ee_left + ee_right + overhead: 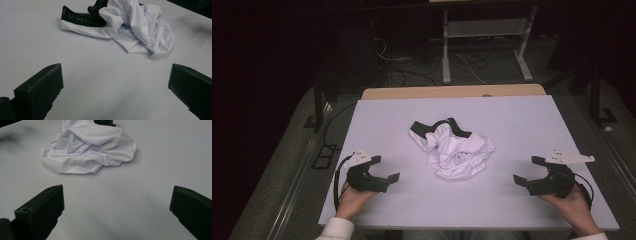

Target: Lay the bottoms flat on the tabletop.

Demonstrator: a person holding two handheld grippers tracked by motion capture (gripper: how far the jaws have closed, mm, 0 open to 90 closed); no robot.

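Hand-held grippers [384,169] [528,170] low; jaws spread.

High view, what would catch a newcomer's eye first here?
A crumpled white fabric garment with a black band lies heaped mid-table on the pale table top. Flanking it near the front edge, the left claw and right claw rest open, both apart from the cloth.

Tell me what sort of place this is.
Probably a lab or recording room: a white table with crumpled white shorts, loose cables on the floor, and a metal equipment stand behind.
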